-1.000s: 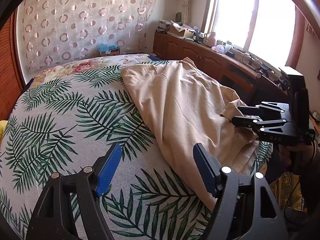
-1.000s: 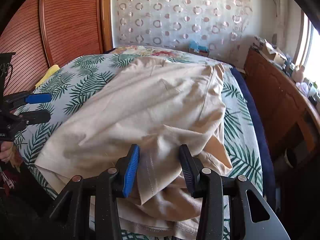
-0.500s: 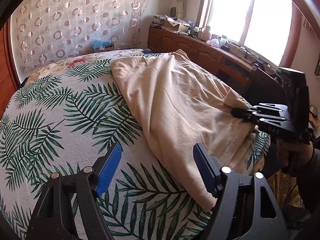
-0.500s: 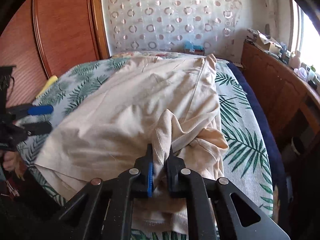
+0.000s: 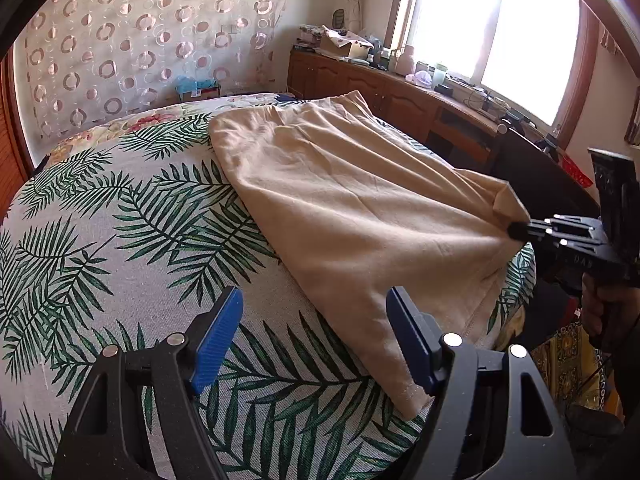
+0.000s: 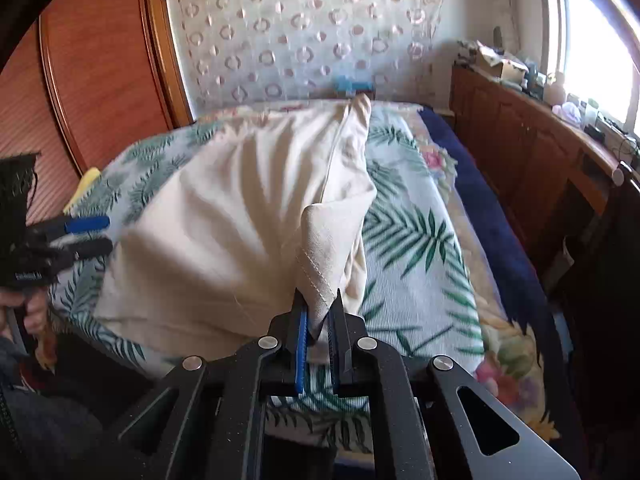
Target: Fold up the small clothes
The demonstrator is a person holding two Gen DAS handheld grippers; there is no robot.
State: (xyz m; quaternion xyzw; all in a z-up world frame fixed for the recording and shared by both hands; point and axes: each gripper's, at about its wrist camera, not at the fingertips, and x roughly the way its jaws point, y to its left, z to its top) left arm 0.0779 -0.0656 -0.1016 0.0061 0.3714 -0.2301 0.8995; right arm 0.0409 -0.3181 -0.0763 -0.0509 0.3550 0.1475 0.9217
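Sunlit bedroom: a palm-leaf bedspread (image 5: 120,240) carries the beige garment (image 5: 352,208), spread toward the right side. Far off hang a circle-patterned curtain (image 5: 140,48) and a cluttered wooden cabinet (image 5: 360,84). The right gripper (image 6: 318,320) pinches the garment's near hemmed corner; the left gripper (image 5: 316,340) hovers open, empty. Lettering on the right gripper is unreadable.

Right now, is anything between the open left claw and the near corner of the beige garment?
Nothing visible. The left claw hangs open over the palm-leaf bedspread, beside the beige garment; only bare bedspread lies between.
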